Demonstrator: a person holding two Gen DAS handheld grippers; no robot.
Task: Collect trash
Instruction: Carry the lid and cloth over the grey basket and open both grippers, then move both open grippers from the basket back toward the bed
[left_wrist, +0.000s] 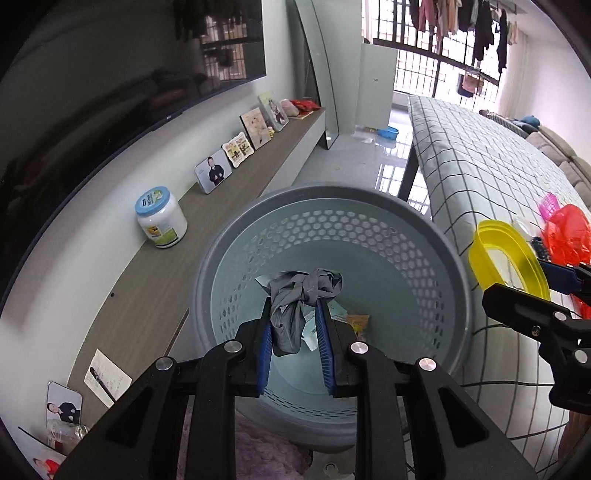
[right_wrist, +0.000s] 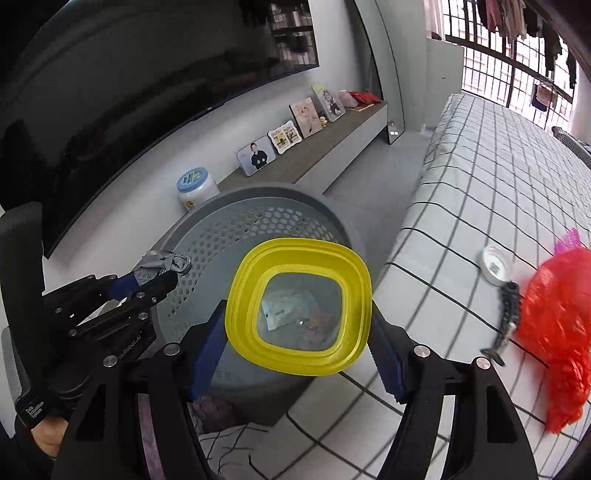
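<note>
Grey crumpled cloth (left_wrist: 301, 306) sat clenched between the blue pads of the left tool (left_wrist: 297, 345), hanging over the perforated grey basket (left_wrist: 388, 236) with paper scraps at its bottom; soft, light, squashes easily, so a pinch on the bunched middle looked enough. Right tool (left_wrist: 546, 280) showed at the edge, carrying the yellow lid (left_wrist: 517, 254). Right wrist view: right tool (right_wrist: 297, 332) gripped that yellow lid (right_wrist: 258, 295) by opposite edges above the basket (right_wrist: 221, 236); thin, stiffish plastic, probably slippery, edge hold suited it. Red plastic bag (right_wrist: 554, 332), a small white cap (right_wrist: 496, 264) and a dark fish-like thing (right_wrist: 508, 314) lay on the checked counter (right_wrist: 480, 166).
</note>
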